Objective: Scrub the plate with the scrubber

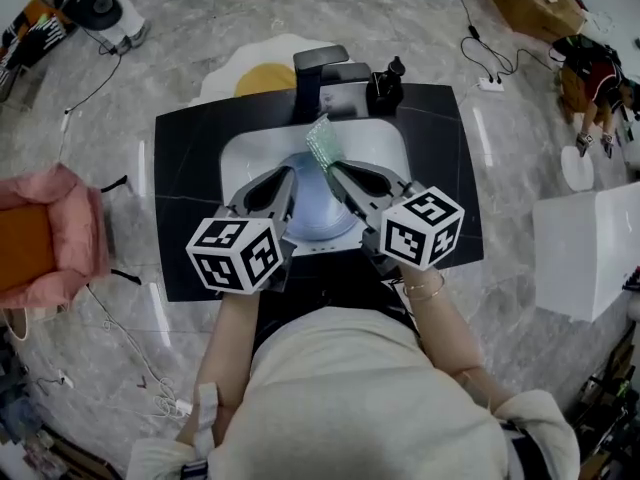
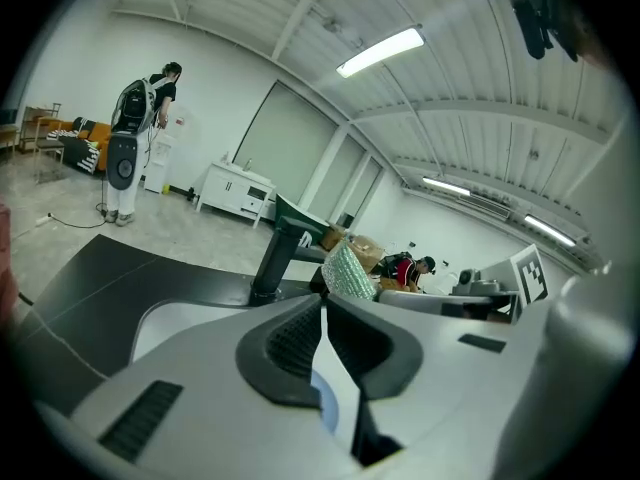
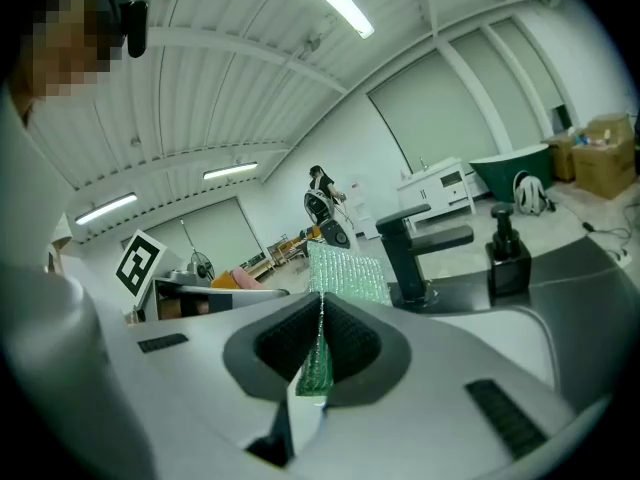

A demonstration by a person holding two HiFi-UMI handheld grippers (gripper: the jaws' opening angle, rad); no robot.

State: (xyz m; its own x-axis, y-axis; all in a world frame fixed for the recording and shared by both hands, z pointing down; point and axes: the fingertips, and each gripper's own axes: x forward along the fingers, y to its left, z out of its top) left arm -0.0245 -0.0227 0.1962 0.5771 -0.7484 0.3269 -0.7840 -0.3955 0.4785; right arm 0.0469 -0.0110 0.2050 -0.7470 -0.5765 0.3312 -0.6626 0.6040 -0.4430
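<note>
Over the white sink (image 1: 388, 150) I hold a pale blue plate (image 1: 318, 216) tilted on edge. My left gripper (image 1: 291, 176) is shut on its rim; in the left gripper view the plate's thin edge (image 2: 322, 393) runs between the closed jaws of that gripper (image 2: 324, 298). My right gripper (image 1: 335, 172) is shut on a green mesh scrubber (image 1: 322, 144), which sticks up past its tips (image 3: 322, 303) as a flat green sheet (image 3: 348, 273). The scrubber (image 2: 350, 271) stands just above the plate's upper rim. Whether it touches the plate I cannot tell.
The sink is set in a black counter (image 1: 190, 178). A black faucet (image 1: 318, 73) and a black soap dispenser (image 1: 386, 83) stand at its far edge. A pink chair (image 1: 45, 238) is at the left, a white box (image 1: 585, 248) at the right, cables on the floor.
</note>
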